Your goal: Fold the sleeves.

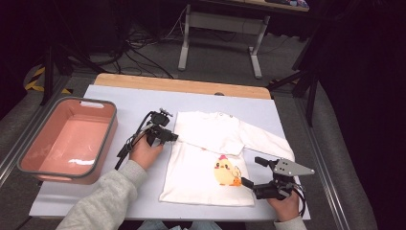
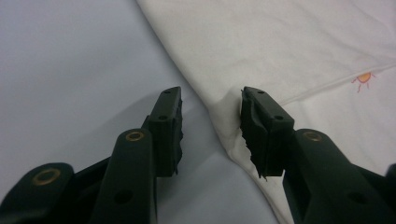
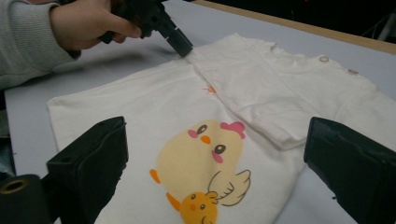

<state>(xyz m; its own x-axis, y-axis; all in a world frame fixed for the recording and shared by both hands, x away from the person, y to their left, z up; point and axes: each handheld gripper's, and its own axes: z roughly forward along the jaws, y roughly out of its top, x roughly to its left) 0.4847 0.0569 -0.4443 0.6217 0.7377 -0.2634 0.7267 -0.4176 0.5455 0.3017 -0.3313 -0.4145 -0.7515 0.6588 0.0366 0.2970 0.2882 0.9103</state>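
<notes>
Nearest the person, the right gripper point(image 1: 255, 173) hovers wide open and empty at the right hem of the white shirt point(image 1: 210, 158), which is spread flat for folding, one sleeve already laid across. Farther off, the left gripper point(image 2: 212, 116), jaws parted, straddles the shirt's left edge, apparently ready to pinch it.

The long-sleeved shirt point(image 1: 210, 158) is cream-white, printed with a pale yellow chick point(image 3: 198, 156) that has a pink comb, pink cheeks and an orange beak, and a smaller orange chick point(image 3: 201, 208) below it. A tiny orange sun point(image 2: 364, 78) sits near the folded sleeve. The tub point(image 1: 103, 143) is salmon pink with a grey rim. The table cover point(image 1: 139, 96) is pale lavender-grey. Both grippers are black: left gripper point(image 1: 167, 135), right gripper point(image 1: 253, 173).
</notes>
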